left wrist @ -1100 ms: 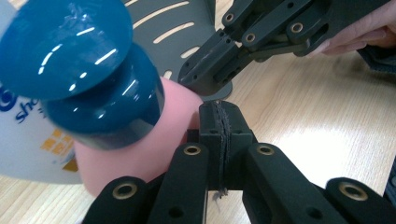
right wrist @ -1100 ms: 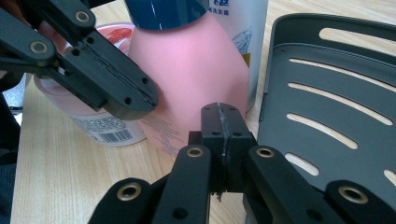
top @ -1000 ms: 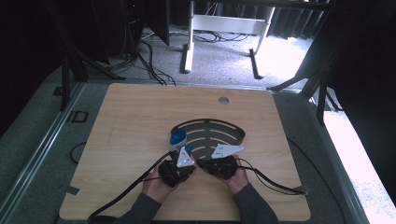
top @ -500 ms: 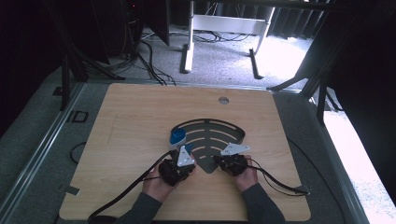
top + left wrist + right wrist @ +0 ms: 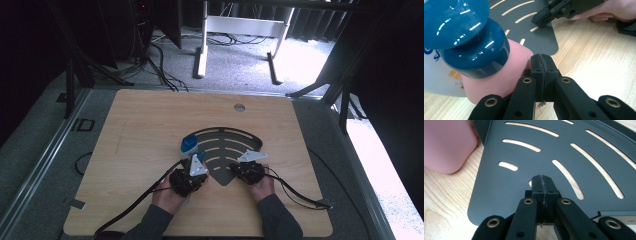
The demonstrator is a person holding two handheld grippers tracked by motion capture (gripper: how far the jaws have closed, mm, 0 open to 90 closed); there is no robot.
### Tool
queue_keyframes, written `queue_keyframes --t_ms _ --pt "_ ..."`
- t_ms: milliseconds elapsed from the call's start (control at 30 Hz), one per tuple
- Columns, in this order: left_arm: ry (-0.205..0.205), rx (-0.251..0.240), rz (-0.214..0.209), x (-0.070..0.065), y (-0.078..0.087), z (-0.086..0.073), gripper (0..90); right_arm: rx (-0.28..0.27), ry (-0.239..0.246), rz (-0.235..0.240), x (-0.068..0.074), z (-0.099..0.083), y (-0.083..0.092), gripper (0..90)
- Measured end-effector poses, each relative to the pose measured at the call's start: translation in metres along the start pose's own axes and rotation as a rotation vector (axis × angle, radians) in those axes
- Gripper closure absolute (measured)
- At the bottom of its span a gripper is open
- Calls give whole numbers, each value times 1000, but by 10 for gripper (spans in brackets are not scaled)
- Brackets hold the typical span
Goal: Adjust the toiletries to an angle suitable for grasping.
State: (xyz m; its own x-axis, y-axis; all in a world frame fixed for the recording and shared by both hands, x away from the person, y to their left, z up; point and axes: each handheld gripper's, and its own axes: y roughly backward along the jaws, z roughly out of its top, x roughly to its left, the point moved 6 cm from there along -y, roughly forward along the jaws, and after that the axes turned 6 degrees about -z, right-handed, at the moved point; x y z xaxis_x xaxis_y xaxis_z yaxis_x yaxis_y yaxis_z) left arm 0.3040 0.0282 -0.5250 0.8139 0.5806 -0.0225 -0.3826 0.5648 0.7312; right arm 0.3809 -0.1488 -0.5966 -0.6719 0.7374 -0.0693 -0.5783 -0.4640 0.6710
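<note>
A black fan-shaped slotted plate (image 5: 225,142) lies flat on the wooden table. At its left edge lies a white bottle with a glossy blue cap (image 5: 189,144), and a pink soft block (image 5: 499,75) sits under that cap. My left gripper (image 5: 199,161) is shut with nothing between its jaws, its tip (image 5: 541,61) right beside the pink block. My right gripper (image 5: 240,166) is also shut and empty. It hovers low over the plate's narrow near corner (image 5: 499,202), its tip (image 5: 541,182) pointing toward the wide arc. The pink block (image 5: 446,145) lies off to that gripper's left.
The wooden table (image 5: 140,125) has a round hole (image 5: 239,107) near its far edge. Cables trail from both grippers toward the near edge. Past the table's far side stand a metal frame's legs (image 5: 200,55) on a carpeted floor.
My right gripper has shifted a little to the right and lower, toward the plate's near corner. The left gripper, bottle and plate stay where they were.
</note>
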Motion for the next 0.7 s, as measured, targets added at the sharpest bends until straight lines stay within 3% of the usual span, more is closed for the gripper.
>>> queue_keyframes --t_ms 167,700 --pt "-12 24 8 1 -1 -2 892 -2 1 -1 0 0 0 900" --pt "13 43 27 16 -2 -3 893 -6 -2 8 0 -2 1 900"
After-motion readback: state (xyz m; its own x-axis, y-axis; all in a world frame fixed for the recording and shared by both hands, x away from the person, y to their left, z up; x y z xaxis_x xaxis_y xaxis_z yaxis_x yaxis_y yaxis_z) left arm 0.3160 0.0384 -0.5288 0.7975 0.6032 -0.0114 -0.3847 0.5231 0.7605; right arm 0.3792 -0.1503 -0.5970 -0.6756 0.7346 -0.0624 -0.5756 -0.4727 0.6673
